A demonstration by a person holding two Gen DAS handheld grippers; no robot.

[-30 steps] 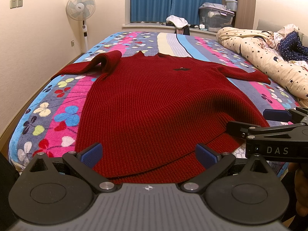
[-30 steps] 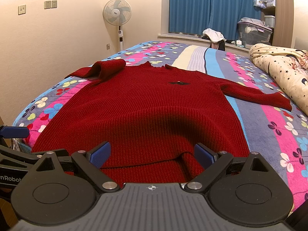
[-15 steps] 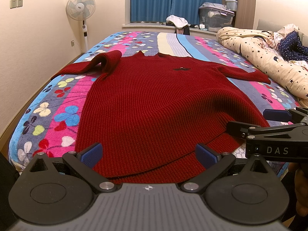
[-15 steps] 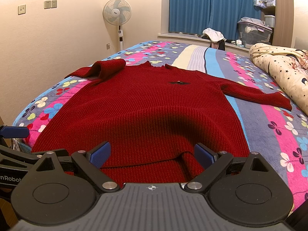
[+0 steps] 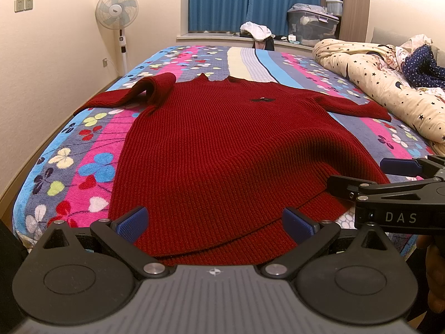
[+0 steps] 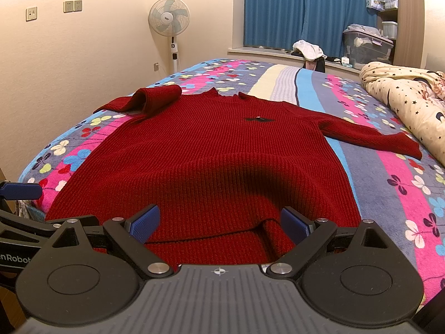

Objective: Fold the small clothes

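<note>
A red knitted sweater (image 5: 230, 150) lies spread flat on the floral bedspread (image 5: 83, 150), one sleeve folded over near the collar. The left gripper (image 5: 215, 222) hovers at its hem, jaws wide apart. The right gripper (image 5: 389, 178) reaches in from the right.

A bed (image 5: 91, 150) with a flowered, striped cover carries a red sweater (image 5: 230, 150) spread flat and a star-print quilt (image 5: 370, 83) bunched along its right side.

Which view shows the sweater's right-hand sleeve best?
The right wrist view: the sleeve lies fully visible, flat to its cuff. The left wrist view shows it too, but smaller and more foreshortened.
</note>
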